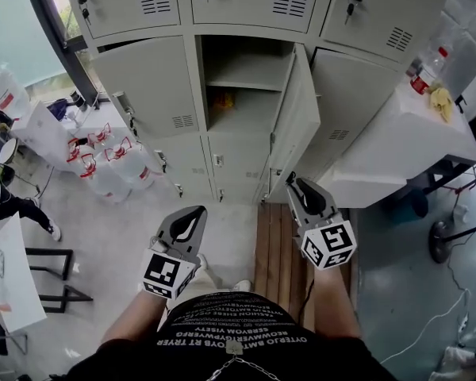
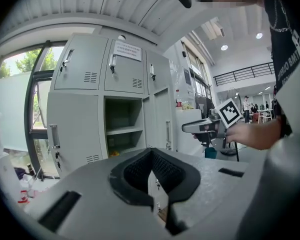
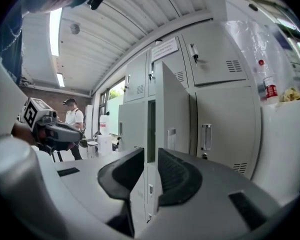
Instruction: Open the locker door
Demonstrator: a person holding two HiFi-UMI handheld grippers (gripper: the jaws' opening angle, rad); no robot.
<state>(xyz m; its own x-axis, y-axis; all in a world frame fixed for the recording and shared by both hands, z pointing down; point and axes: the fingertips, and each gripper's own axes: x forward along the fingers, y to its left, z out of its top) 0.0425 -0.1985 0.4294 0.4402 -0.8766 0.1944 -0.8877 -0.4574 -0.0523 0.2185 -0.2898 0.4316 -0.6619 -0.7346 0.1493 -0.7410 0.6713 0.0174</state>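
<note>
Before the open locker door [image 1: 297, 109], short of its edge: left tongs [image 1: 198, 212] together, right tongs [image 1: 294, 184] apart, empty.

The locker door [image 1: 295, 121] is hanging open at the right of its compartment [image 1: 246, 58], with a shelf [image 1: 244, 82] sitting inside. Water jugs [image 1: 107, 169] are standing on the floor at the left. A table [image 1: 381, 165] is standing at the right, carrying a bottle [image 1: 425, 71]. The left gripper [image 1: 195, 213] and right gripper [image 1: 295, 184] are hovering before the lockers.
</note>
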